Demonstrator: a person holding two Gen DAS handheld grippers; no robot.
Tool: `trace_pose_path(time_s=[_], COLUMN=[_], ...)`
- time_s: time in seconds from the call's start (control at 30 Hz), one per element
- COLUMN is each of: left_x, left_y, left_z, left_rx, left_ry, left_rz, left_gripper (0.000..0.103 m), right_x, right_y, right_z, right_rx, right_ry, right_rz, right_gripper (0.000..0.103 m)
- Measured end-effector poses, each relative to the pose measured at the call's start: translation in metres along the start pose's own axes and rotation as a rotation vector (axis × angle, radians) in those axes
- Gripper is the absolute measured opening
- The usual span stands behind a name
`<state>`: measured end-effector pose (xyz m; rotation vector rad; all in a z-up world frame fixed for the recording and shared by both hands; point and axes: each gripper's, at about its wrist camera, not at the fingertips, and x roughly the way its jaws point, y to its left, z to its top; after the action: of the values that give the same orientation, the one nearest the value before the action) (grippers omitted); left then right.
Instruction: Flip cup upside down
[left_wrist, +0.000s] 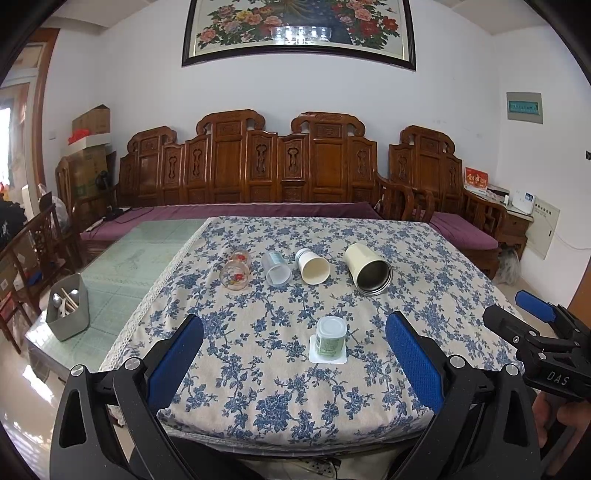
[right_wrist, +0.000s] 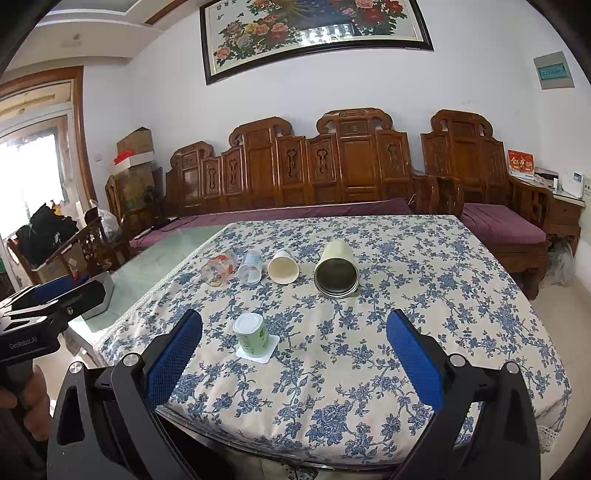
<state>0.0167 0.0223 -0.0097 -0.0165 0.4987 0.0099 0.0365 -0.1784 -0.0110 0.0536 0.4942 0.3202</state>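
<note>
A small green-labelled plastic cup (left_wrist: 328, 340) stands upside down on its square rim near the table's front; it also shows in the right wrist view (right_wrist: 253, 336). Behind it several cups lie on their sides in a row: a flowered glass (left_wrist: 236, 271), a clear plastic cup (left_wrist: 276, 268), a white paper cup (left_wrist: 313, 266) and a cream metal tumbler (left_wrist: 368, 268). My left gripper (left_wrist: 295, 347) is open and empty, hovering in front of the small cup. My right gripper (right_wrist: 295, 347) is open and empty, to the right of the small cup.
A blue-flowered cloth (left_wrist: 295, 387) covers the table, with bare green glass (left_wrist: 147, 251) at its left. A grey box of utensils (left_wrist: 68, 314) stands on the glass. A carved wooden sofa (left_wrist: 280, 166) runs behind the table.
</note>
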Motion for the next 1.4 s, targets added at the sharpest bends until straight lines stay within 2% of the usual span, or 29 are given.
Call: trace_pose_path(time_s=[1.4], left_x=[-0.002], left_y=[-0.001], left_z=[0.0029], left_rx=[0.003], left_ry=[-0.01], left_rz=[0.004], left_gripper=[0.095], right_x=[-0.0009], right_y=[0.0015], right_z=[0.0001], right_rx=[-0.002], right_ry=[-0.001], right_rz=[0.007], right_gripper=[0.1])
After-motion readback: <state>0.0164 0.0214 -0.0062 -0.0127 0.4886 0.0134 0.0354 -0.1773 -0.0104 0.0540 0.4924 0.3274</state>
